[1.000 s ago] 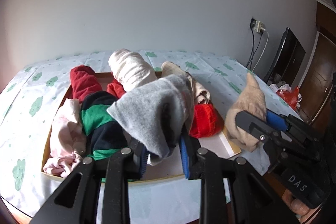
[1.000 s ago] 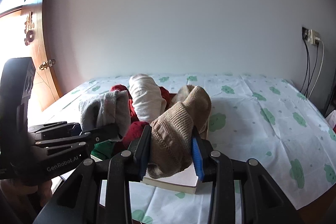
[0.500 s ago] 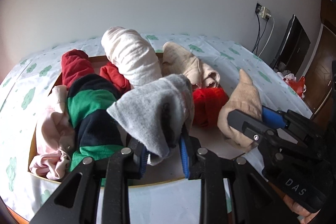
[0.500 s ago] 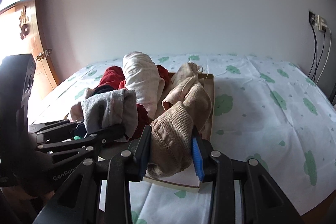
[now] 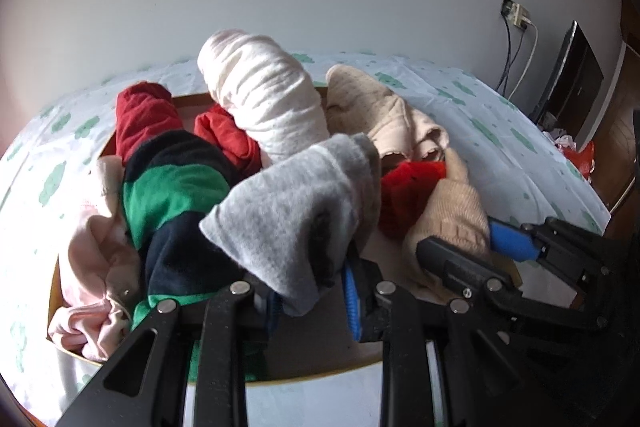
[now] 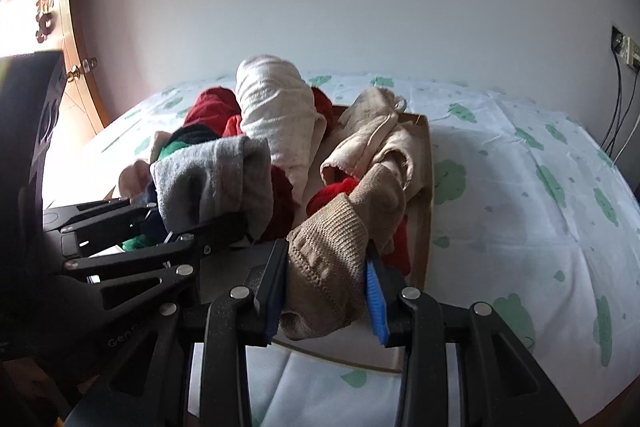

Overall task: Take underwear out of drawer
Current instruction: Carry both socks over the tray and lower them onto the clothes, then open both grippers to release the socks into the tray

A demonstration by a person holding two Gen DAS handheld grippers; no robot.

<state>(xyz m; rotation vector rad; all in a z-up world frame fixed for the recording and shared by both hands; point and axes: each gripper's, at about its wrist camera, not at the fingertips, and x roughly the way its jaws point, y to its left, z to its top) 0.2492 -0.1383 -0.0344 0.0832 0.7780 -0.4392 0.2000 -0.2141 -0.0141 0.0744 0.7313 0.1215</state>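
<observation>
Both views now look more steeply down than a second ago, so the drawer [image 5: 280, 377] and its heap of clothes fill more of each picture and less of the cloud-print sheet [image 6: 520, 187] shows. The left gripper [image 5: 310, 301] has sunk toward the heap, clamped on a grey garment [image 5: 288, 211]; the right gripper [image 6: 326, 301], also lower, is closed on a tan knitted garment [image 6: 336, 247]. Both pieces hang just above the drawer's near end. Behind them, inside the drawer, stand a cream roll [image 5: 264, 99], a green-and-navy striped piece [image 5: 172, 195] and red cloth [image 5: 144, 115]. The drawer floor is mostly buried, its near rim partly hidden by gripper arms. The lower end of each held garment is hidden behind the fingers.
</observation>
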